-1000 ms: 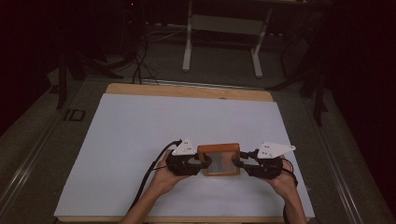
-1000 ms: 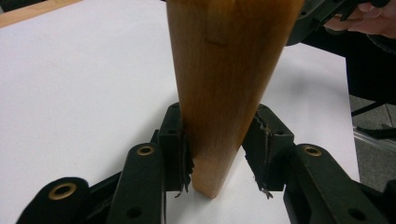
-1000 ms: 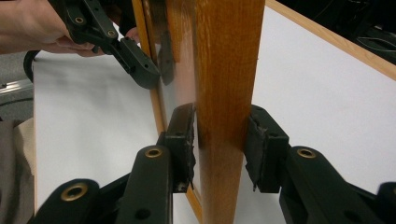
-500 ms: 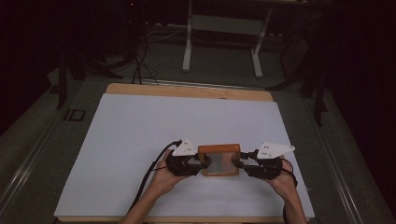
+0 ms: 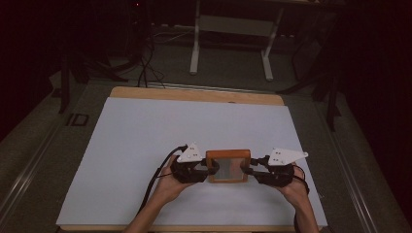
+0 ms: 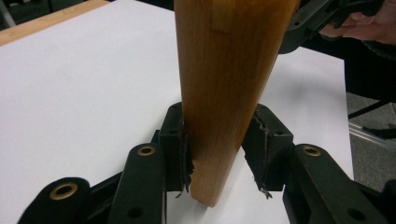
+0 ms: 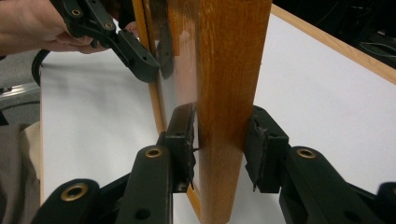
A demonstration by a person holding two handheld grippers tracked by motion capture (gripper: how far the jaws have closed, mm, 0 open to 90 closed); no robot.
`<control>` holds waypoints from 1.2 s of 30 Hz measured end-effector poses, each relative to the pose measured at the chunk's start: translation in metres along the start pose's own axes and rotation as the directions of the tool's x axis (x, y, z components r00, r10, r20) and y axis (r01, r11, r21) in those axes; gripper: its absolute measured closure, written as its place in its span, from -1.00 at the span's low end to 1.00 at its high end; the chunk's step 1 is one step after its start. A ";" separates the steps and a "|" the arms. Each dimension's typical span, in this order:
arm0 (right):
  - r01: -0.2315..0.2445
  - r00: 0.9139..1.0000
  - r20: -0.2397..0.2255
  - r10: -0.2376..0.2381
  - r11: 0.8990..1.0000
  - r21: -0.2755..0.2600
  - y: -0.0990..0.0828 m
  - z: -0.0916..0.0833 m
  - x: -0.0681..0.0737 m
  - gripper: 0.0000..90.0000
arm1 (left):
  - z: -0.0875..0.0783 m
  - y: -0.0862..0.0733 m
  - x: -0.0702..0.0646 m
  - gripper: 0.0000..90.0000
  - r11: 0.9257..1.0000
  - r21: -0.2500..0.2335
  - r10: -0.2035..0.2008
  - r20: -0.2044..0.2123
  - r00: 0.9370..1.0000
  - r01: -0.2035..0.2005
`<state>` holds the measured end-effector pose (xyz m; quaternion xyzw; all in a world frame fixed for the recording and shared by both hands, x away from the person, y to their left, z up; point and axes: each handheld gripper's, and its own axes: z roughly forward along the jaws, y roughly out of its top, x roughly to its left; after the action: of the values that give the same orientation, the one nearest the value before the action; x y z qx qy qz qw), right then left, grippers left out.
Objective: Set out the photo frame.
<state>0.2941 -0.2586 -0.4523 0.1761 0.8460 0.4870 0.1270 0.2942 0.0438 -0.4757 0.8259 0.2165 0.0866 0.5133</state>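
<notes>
Wooden frame clamped between both tongs

Both forearms come in low over the near edge of the table, hands set side by side and level. The left hand holds the left gripper pointing inward to the right, its black jaws closed on what sits between them. The right hand holds the right gripper pointing inward to the left, jaws clamped likewise. The two grippers face each other, tips near but apart.
</notes>
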 end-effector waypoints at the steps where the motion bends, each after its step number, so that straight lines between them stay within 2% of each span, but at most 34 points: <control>1: 0.000 1.000 -0.001 0.000 1.000 -0.003 0.000 0.000 0.000 0.45 | -0.001 0.001 0.000 0.39 1.000 0.000 0.002 0.000 1.000 -0.002; 14: -0.021 1.000 -0.020 0.021 0.999 -0.034 0.003 -0.001 0.000 0.44 | -0.011 0.006 -0.001 0.41 1.000 -0.019 0.007 -0.002 1.000 -0.007; 28: -0.063 0.997 -0.040 0.060 0.995 -0.072 0.006 0.001 -0.001 0.43 | -0.022 0.010 0.000 0.45 0.998 -0.056 -0.006 0.013 1.000 0.007; 36: -0.075 0.997 -0.034 0.073 0.995 -0.069 0.009 0.004 0.001 0.41 | -0.028 0.010 0.001 0.45 0.997 -0.069 -0.016 0.007 1.000 0.016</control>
<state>0.2962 -0.2509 -0.4467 0.1953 0.8231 0.5234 0.1017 0.2881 0.0628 -0.4541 0.8061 0.2184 0.0873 0.5430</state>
